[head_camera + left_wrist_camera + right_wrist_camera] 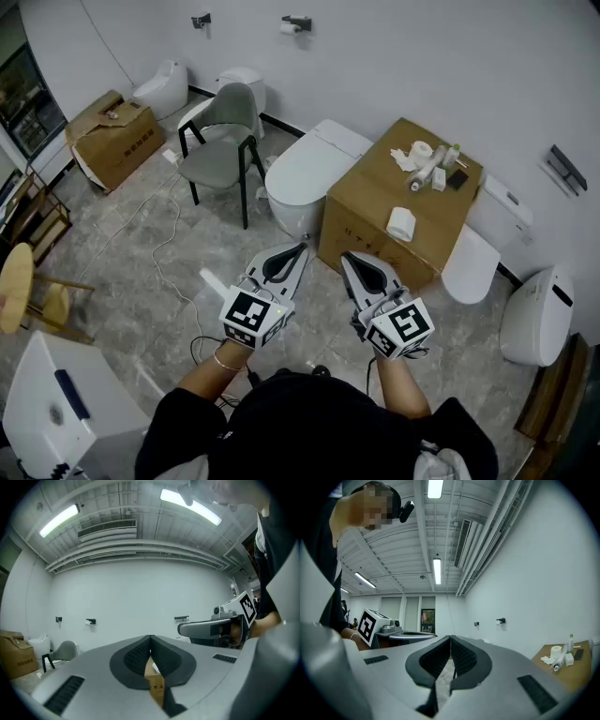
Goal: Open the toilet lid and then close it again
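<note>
A grey padded chair [223, 141] stands at the left on the grey stone floor. Just right of it sits the white oval toilet [307, 172], lid down, touching a brown cardboard box [394, 206]. Nearer the person, the left gripper [298, 249] and right gripper [349, 258] hover side by side, each clenched on nothing, tips pointing toward the toilet but apart from it.
</note>
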A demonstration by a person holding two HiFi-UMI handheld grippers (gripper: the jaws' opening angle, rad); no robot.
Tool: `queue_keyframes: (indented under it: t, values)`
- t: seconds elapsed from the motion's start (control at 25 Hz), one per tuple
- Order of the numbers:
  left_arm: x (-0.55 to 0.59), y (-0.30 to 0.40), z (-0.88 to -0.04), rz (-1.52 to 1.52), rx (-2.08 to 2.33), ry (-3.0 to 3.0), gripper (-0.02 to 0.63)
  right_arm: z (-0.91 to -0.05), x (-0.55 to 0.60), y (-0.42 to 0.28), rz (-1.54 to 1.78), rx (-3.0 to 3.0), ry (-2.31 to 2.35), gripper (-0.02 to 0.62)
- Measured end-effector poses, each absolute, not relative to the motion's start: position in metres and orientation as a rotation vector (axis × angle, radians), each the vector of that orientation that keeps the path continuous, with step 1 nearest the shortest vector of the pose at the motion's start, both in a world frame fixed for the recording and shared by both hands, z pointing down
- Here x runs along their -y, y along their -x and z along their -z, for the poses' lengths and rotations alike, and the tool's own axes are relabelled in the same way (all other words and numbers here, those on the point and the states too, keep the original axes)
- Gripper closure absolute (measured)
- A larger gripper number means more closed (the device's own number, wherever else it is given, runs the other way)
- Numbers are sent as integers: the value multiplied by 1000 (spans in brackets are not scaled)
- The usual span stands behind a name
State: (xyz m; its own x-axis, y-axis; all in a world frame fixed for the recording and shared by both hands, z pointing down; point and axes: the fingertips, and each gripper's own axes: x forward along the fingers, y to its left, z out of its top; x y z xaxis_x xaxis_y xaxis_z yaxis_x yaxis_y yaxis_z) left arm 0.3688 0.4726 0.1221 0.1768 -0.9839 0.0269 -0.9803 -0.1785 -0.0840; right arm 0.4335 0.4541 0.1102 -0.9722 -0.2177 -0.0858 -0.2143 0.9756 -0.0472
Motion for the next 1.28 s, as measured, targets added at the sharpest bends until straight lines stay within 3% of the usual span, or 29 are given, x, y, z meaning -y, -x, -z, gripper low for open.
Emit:
queue_keyframes:
  t: [1.28]
  values:
    - [-462, -421, -130, 111, -1970, 2397, 601, -121, -441, -481, 154, -2980, 313, 574]
